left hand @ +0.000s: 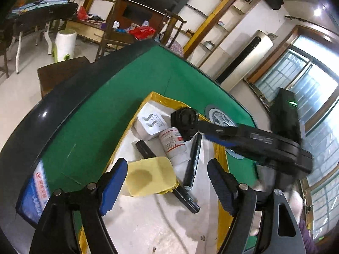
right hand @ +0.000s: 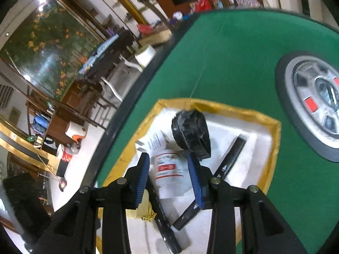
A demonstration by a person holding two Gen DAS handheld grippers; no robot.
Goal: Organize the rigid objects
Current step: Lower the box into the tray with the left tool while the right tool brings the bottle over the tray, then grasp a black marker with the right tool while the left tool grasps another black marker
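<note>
Right wrist shows the right gripper point(right hand: 169, 176) straddling the pill bottle point(right hand: 169, 173), pads apparently not pressing; left gripper point(left hand: 167, 182) gapes empty; bottle seems light, slick: grip mid-body

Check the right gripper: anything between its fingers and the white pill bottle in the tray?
Nothing visible. The right gripper is open, with the white pill bottle lying between its fingers, no pad clearly pressing. Crowding it: a black round part just beyond the cap end and a black bar outside the right-hand finger.
</note>
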